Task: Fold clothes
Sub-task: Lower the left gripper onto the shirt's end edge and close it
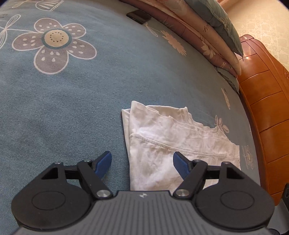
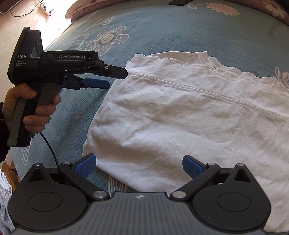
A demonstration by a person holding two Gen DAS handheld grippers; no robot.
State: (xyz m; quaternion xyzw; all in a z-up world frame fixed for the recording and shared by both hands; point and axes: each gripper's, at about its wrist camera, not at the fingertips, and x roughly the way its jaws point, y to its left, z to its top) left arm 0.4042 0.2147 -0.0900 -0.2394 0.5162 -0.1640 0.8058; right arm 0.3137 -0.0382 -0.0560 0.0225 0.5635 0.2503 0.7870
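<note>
While both pairs of blue pads stand spread with nothing between them, I count two grippers and one garment. My right gripper (image 2: 139, 165) hangs with its fingers wide apart over the near edge of the white T-shirt (image 2: 189, 115), which lies folded flat on the blue flowered bedspread (image 2: 162, 30). My left gripper (image 1: 142, 163) is likewise parted and empty, one pad over bare bedspread and the other over the shirt's left edge; in the right wrist view it (image 2: 101, 83) points at that edge, gripped by one hand (image 2: 36, 108), with a black cable hanging from the handle. One stitched seam runs across the shirt's top layer. Farther out I see one dark phone (image 1: 138, 16) on the bedspread near a stack of folded quilts (image 1: 204, 32), with one pillow (image 1: 222, 23) on top, and one wooden headboard (image 1: 265, 101) beyond.
</note>
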